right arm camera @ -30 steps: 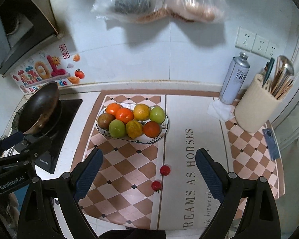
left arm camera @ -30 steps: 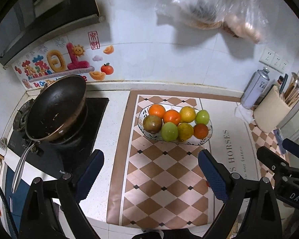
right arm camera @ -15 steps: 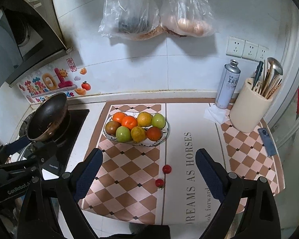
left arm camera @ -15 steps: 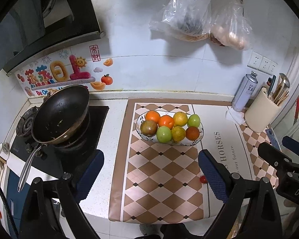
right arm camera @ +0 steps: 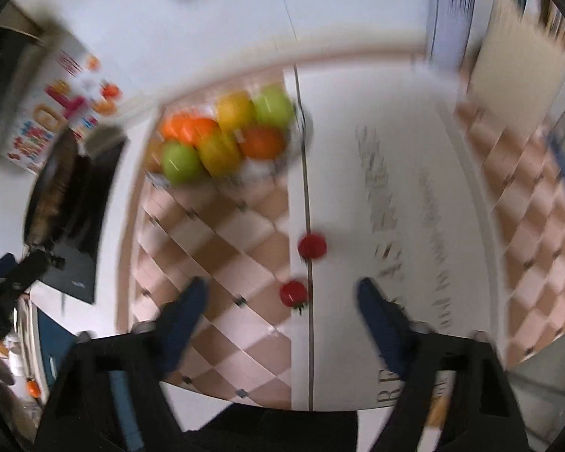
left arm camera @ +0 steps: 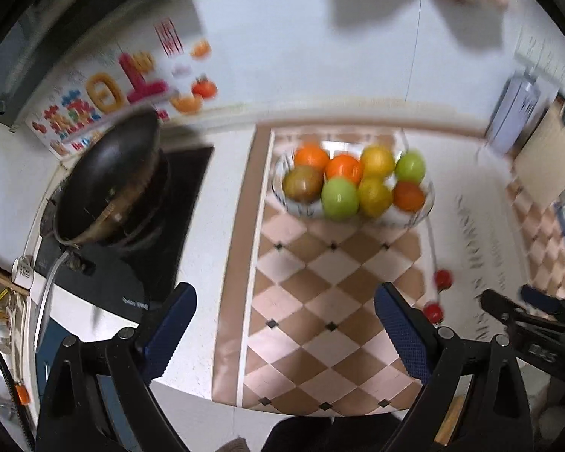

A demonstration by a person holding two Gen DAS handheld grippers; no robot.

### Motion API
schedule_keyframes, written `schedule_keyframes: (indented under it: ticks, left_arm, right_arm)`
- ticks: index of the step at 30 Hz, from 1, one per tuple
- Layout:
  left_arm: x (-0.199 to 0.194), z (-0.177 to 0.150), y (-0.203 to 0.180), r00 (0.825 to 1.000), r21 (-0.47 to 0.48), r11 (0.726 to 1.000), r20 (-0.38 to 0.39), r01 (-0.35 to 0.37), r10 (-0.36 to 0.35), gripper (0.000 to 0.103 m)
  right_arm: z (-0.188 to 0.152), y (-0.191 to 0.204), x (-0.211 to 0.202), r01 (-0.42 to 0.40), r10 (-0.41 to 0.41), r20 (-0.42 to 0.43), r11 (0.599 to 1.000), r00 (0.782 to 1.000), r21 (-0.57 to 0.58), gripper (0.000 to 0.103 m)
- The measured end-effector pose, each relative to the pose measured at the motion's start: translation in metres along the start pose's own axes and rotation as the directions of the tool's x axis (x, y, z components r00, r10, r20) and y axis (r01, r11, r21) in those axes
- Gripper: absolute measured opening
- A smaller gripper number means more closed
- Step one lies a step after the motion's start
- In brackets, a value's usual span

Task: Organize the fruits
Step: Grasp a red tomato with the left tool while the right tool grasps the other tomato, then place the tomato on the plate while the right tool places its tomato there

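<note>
Both tongs have dropped toward the counter since half a second ago, and the two small tomatoes now sit much closer to the right tongs (right arm camera: 282,305); both views are smeared with motion blur. Right tongs stand wide apart and hold nothing — the near tomato (right arm camera: 293,293) lies on the mat (right arm camera: 222,248) between its fingers, a little toward the left one, and the far tomato (right arm camera: 312,246) lies just ahead of it, on the seam where the checks meet the lettered panel. Left tongs (left arm camera: 282,324) are also spread wide and empty, over the checked part of the mat; both tomatoes lie off to the right of its right finger (left arm camera: 403,335), which partly hides the near one. Ahead of both tongs sits the bowl (left arm camera: 420,216), filled with orange, yellow, green and brownish fruit. A black pan (left arm camera: 105,188) rests on the stove to the left of the left tongs — a can (right arm camera: 452,11) and a beige utensil holder (right arm camera: 516,64) stand far ahead on the right.
</note>
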State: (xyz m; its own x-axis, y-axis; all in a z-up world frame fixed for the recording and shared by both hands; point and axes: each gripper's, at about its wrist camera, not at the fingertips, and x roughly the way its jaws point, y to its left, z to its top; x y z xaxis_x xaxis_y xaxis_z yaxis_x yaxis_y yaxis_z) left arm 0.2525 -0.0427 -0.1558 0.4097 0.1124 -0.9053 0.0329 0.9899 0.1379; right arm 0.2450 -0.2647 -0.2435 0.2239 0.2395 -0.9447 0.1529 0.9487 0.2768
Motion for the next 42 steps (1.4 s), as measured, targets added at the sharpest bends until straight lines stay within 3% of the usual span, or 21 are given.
schedule_keyframes:
  ticks: [7,9,10,13,18,22,28,30,33,34,35,38,42]
  left_arm:
    - [0.069,0.001,-0.035,0.985,0.057,0.998,-0.169,-0.012,0.021,0.097]
    - [0.082,0.002,-0.044,0.979,0.069,0.998,-0.202,-0.006,0.02,0.097]
    - [0.088,0.003,-0.049,0.976,0.073,0.997,-0.218,0.0,0.016,0.097]
    - [0.099,0.007,-0.063,0.969,0.091,0.996,-0.247,0.02,0.003,0.097]
    - [0.113,0.014,-0.096,0.954,0.109,0.988,-0.291,0.113,-0.077,0.097]
    - [0.129,0.018,-0.137,0.924,0.13,0.968,-0.348,0.217,-0.16,0.097]
    - [0.155,0.012,-0.191,0.884,0.187,0.932,-0.416,0.311,-0.212,0.097]
    - [0.161,0.011,-0.204,0.878,0.202,0.923,-0.425,0.327,-0.218,0.092]
    - [0.17,0.008,-0.217,0.869,0.215,0.913,-0.441,0.346,-0.226,0.063]
    - [0.173,0.007,-0.22,0.865,0.219,0.91,-0.446,0.353,-0.229,0.047]
    - [0.175,0.006,-0.223,0.864,0.224,0.908,-0.45,0.354,-0.226,0.039]
    - [0.172,0.007,-0.226,0.875,0.239,0.904,-0.425,0.354,-0.231,0.027]
    - [0.168,0.011,-0.221,0.878,0.204,0.911,-0.405,0.358,-0.255,0.027]
  right_arm:
    - [-0.003,-0.011,0.08,-0.028,0.027,-0.124,1.0,0.992,0.001,0.051]
    - [-0.005,-0.008,0.092,-0.041,0.037,-0.15,0.999,0.988,-0.022,0.035]
    - [-0.005,-0.007,0.096,-0.042,0.036,-0.157,0.998,0.987,-0.035,0.032]
    - [-0.008,-0.01,0.088,-0.047,0.039,-0.131,0.997,0.991,-0.053,0.031]
    - [-0.004,-0.057,0.052,-0.058,0.061,-0.067,0.997,0.996,0.057,0.031]
    - [0.003,-0.102,0.034,-0.023,0.03,-0.048,0.992,0.998,0.127,0.031]
    - [0.007,-0.144,0.034,0.012,-0.002,-0.051,0.981,0.999,0.194,0.031]
    - [0.009,-0.148,0.038,0.008,0.003,-0.057,0.979,0.998,0.203,0.031]
    - [0.011,-0.148,0.043,0.002,0.011,-0.064,0.979,0.998,0.202,0.032]
    - [0.01,-0.148,0.042,0.0,0.013,-0.064,0.98,0.998,0.2,0.032]
    - [0.012,-0.146,0.043,-0.001,0.014,-0.066,0.981,0.998,0.193,0.032]
    - [0.018,-0.14,0.041,-0.004,0.015,-0.064,0.985,0.998,0.172,0.032]
    - [0.032,-0.131,0.037,-0.008,0.015,-0.047,0.991,0.999,0.137,0.032]
